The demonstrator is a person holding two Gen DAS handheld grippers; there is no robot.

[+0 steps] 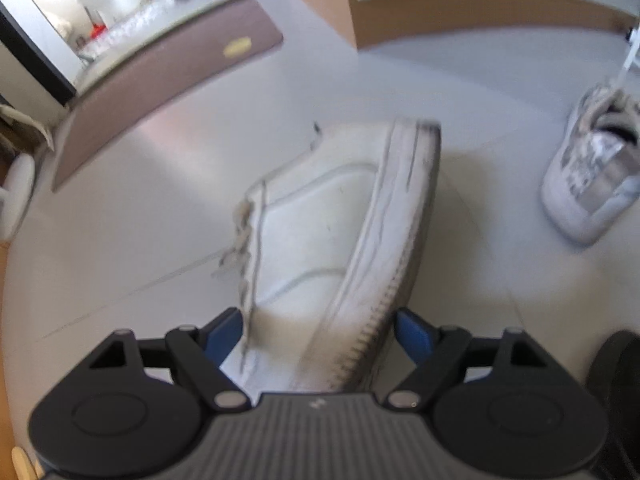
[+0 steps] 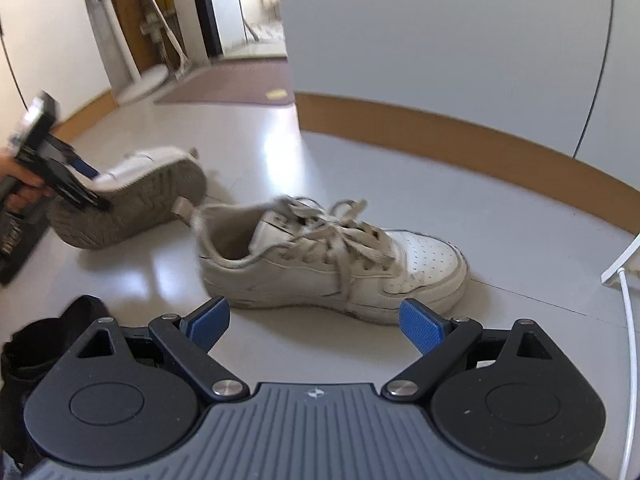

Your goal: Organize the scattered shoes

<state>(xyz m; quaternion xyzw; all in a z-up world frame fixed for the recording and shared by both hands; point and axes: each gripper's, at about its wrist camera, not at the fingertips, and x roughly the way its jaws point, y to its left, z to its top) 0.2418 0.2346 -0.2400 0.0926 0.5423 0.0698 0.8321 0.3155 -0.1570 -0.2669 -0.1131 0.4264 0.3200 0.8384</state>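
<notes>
Currently gripping: left gripper [image 1: 318, 330], jaws spread wide, clamping a white sneaker [image 1: 332, 240] across its width — one blue pad on the upper by the laces, the other against the sole edge. Tilting that sneaker onto its side, grey tread [image 2: 132, 208] facing the right wrist view, one end still touching the pale floor [image 1: 120, 240]. Pointing steeply downward, held by a hand [image 2: 20, 184] at the left edge of the right wrist view. Hanging open and empty: right gripper [image 2: 316, 326], blue pads [image 2: 420, 324] apart, nothing between them. Lying upright on the floor just beyond those pads: second white sneaker [image 2: 332, 264], toe to the right, laces loose, heel near the tilted sneaker's sole. Sitting well apart at far right in the left view: same second sneaker [image 1: 588, 184]. Showing by the doorway: brown mat [image 1: 160, 92].
</notes>
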